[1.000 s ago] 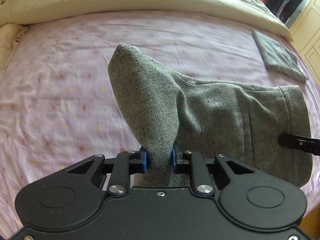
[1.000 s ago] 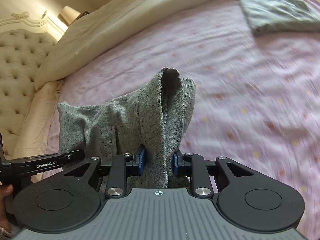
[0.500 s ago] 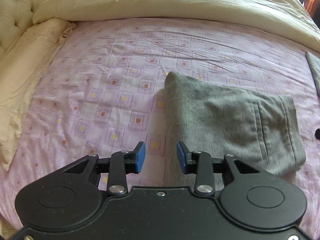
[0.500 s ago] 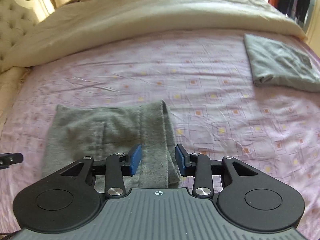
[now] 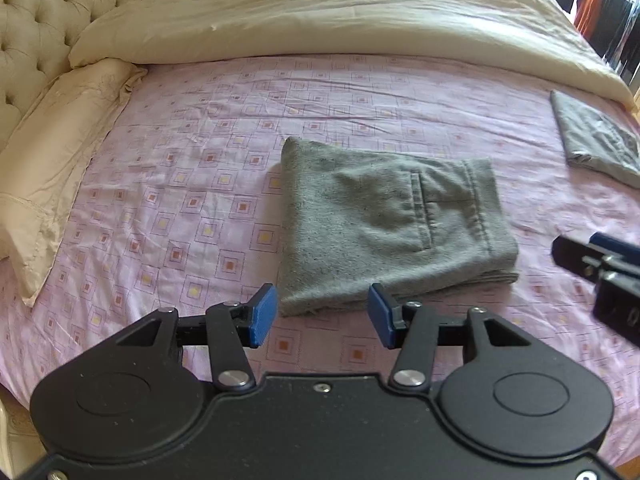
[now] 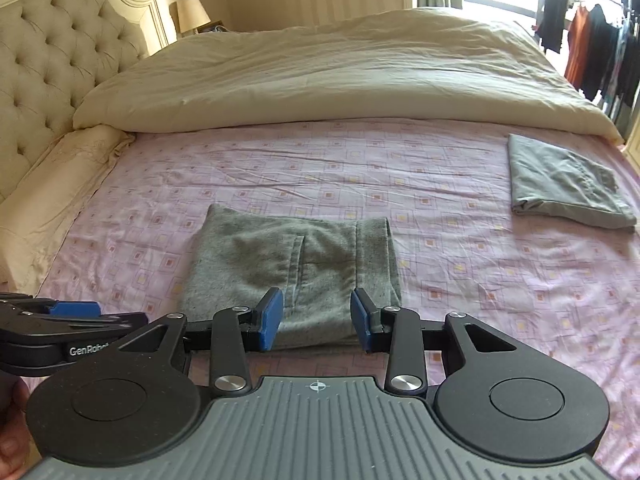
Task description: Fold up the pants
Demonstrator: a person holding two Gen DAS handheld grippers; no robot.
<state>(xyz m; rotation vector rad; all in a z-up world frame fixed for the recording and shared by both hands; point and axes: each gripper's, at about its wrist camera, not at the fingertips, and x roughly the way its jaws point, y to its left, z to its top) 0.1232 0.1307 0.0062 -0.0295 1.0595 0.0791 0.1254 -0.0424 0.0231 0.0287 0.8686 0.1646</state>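
Observation:
The grey pants [image 5: 384, 220] lie folded into a flat rectangle on the pink patterned bed sheet [image 5: 180, 184]; they also show in the right wrist view [image 6: 288, 272]. My left gripper [image 5: 322, 316] is open and empty, just in front of the pants' near left corner. My right gripper [image 6: 316, 320] is open and empty, above the near edge of the pants. The right gripper shows at the right edge of the left wrist view [image 5: 600, 264]. The left gripper shows at the left edge of the right wrist view [image 6: 60, 320].
A second folded grey garment [image 6: 564, 184] lies at the right side of the bed. A cream duvet [image 6: 340, 80] is bunched along the far side. A pillow [image 5: 52, 160] and tufted headboard [image 6: 52, 68] are at the left. Clothes [image 6: 592, 44] hang at the far right.
Both grippers let go of the pants and opened. The pants dropped flat onto the sheet, and both grippers pulled back toward me and rose.

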